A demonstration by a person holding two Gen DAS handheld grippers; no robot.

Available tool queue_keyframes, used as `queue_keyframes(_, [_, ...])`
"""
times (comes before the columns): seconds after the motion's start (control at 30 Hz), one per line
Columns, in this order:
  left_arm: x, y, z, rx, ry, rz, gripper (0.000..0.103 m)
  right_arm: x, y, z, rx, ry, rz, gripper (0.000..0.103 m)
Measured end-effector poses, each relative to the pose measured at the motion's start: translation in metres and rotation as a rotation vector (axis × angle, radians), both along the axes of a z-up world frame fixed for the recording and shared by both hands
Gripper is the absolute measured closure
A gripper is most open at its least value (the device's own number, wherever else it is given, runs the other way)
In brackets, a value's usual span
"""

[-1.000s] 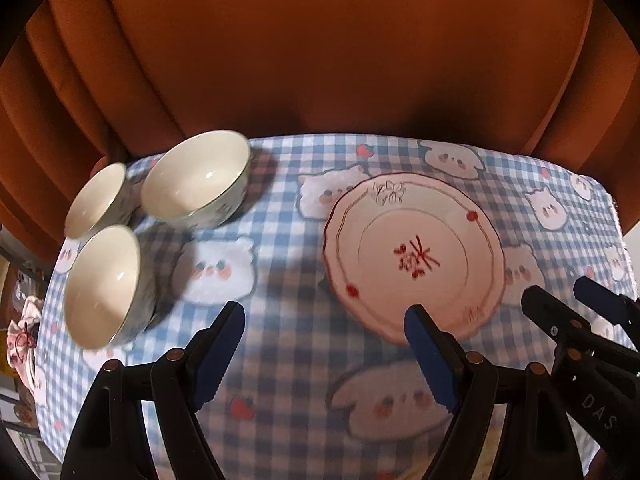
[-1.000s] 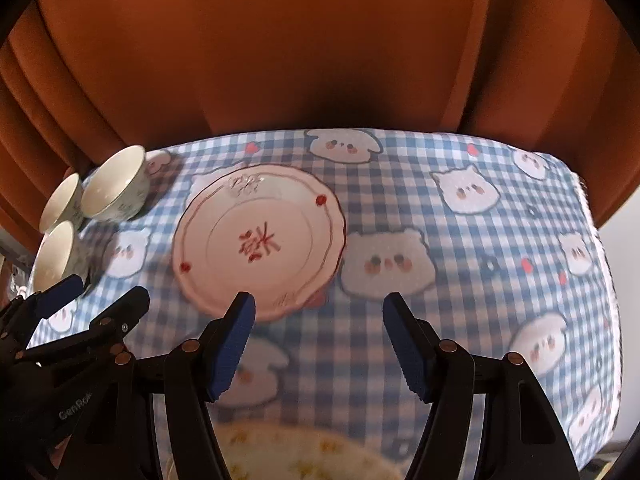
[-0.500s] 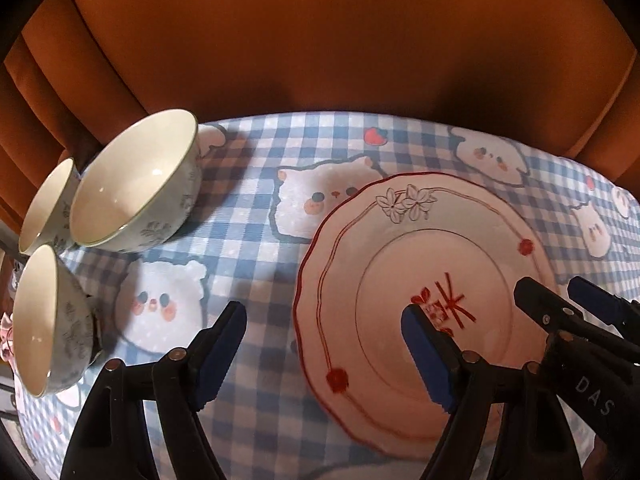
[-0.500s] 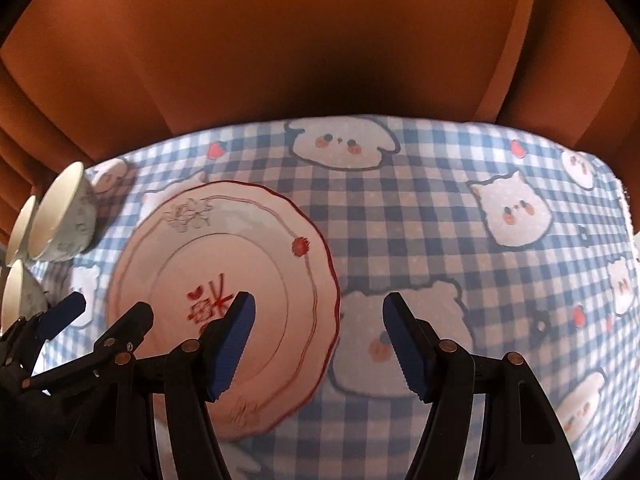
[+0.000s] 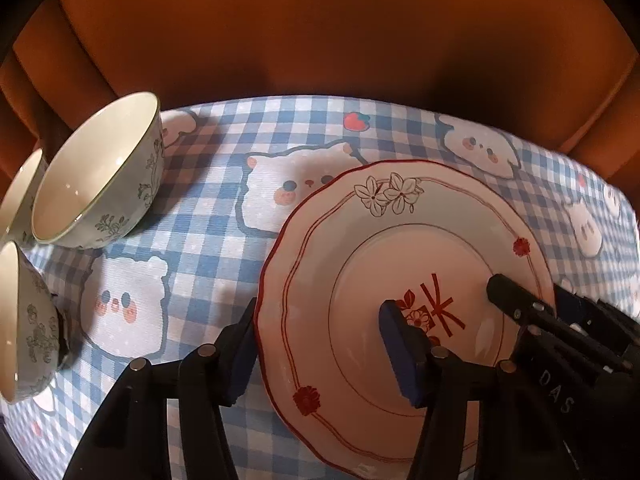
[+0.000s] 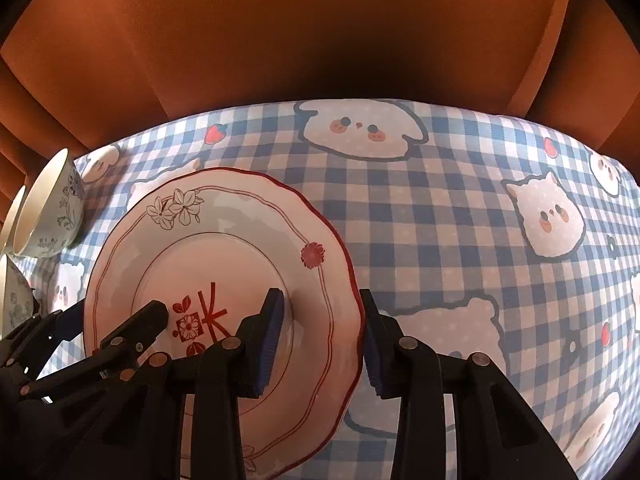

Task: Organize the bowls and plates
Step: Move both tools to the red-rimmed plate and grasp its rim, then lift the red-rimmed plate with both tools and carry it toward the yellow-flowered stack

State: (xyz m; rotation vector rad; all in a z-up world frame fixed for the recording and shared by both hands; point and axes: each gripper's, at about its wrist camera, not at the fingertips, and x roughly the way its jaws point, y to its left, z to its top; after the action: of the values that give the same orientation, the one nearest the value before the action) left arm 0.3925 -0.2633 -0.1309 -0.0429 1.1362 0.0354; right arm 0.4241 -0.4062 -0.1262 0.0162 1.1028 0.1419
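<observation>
While both claws had just been closing, the left claw (image 5: 320, 354) and right claw (image 6: 322, 342) each straddled opposite rims of the plate (image 5: 404, 216), lower frame, pads maybe not biting yet.

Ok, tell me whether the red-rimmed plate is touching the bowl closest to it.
Apart. The left wrist view shows a band of checked tablecloth lying bare between the plate and the bowl.
</observation>
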Motion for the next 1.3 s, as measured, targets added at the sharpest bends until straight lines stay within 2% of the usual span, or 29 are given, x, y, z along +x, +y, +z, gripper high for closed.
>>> queue_keyframes(0.3, [-0.026,0.001,0.000,-0.008,0.033,-0.010,0.044,-0.024,0.001,0.003,-0.022,0.047,0.009,0.063])
queue_keyframes(0.47, [-0.044,0.001,0.002,-0.012,0.019,-0.026,0.044,-0.043,0.000,0.004,-0.022,0.068,0.004,0.063])
queue_keyframes(0.6, [-0.046,0.001,0.003,-0.011,0.009,-0.023,0.044,-0.044,0.002,0.005,-0.039,0.051,-0.006,0.062])
queue_keyframes(0.77, [-0.051,-0.007,0.008,0.067,-0.016,-0.042,0.044,-0.041,0.007,0.005,-0.089,0.008,0.015,0.062])
queue_keyframes(0.97, [-0.047,-0.008,0.012,0.079,0.006,-0.036,0.044,-0.040,0.010,0.007,-0.135,-0.006,0.040,0.061])
queue_keyframes(1.3, [-0.054,-0.002,0.043,0.067,-0.036,-0.050,0.044,-0.053,0.009,0.028,-0.127,-0.032,0.041,0.061])
